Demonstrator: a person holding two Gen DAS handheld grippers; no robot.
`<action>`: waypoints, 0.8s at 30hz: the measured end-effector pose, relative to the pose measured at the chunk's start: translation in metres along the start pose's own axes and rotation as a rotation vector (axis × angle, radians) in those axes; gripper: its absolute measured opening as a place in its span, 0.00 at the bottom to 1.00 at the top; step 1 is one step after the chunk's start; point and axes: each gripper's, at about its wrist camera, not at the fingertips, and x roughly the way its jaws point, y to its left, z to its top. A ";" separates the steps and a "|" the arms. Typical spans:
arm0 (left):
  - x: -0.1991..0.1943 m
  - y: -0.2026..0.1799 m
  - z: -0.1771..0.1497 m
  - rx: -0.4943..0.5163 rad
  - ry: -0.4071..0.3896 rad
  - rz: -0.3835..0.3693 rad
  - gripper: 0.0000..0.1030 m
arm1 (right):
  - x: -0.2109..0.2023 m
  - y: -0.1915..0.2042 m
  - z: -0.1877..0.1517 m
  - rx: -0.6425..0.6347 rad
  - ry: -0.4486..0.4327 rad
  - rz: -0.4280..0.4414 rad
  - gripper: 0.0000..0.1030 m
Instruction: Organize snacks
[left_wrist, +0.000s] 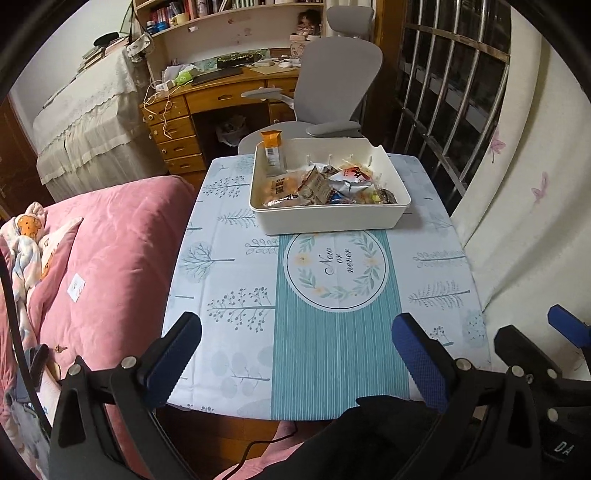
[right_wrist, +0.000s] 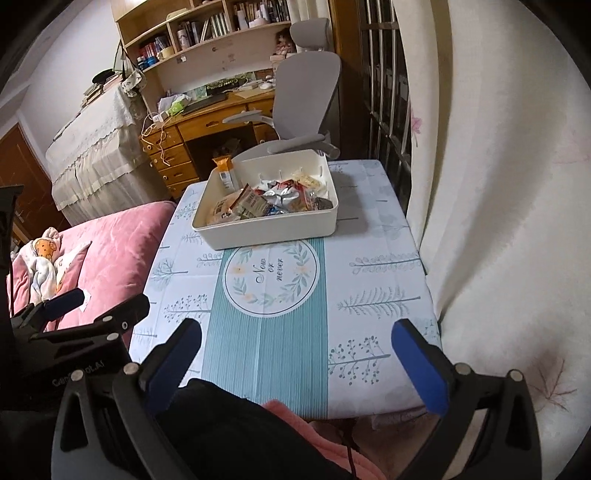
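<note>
Snacks (left_wrist: 325, 184) heaped in white bin (left_wrist: 332, 218) at far end of desk (left_wrist: 229, 280), orange packet (left_wrist: 273, 151) upright in far-left corner | left gripper (left_wrist: 295, 354) and right gripper (right_wrist: 295, 362): fingers wide open, empty, hanging over near edge, well apart from bin | advice: judged near done; if sorting continues, reach far; pinch one wrapper; lift clear of pile

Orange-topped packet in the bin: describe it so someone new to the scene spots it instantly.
Find the table with the tree-print cloth; toward its far end sits a white bin full of snack wrappers. At the bin's far left corner, the orange-topped packet leans upright against the wall, poking above the rim. Unlike it, the other snacks lie in a low heap.
</note>
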 end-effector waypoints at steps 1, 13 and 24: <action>0.000 -0.001 0.000 0.001 -0.003 0.001 1.00 | 0.001 -0.001 0.001 0.003 0.005 0.002 1.00; 0.001 -0.011 0.007 0.025 -0.016 -0.007 1.00 | 0.009 -0.011 0.003 0.029 0.033 0.008 1.00; 0.004 -0.010 0.008 0.021 -0.007 0.000 1.00 | 0.013 -0.012 0.004 0.033 0.048 0.010 1.00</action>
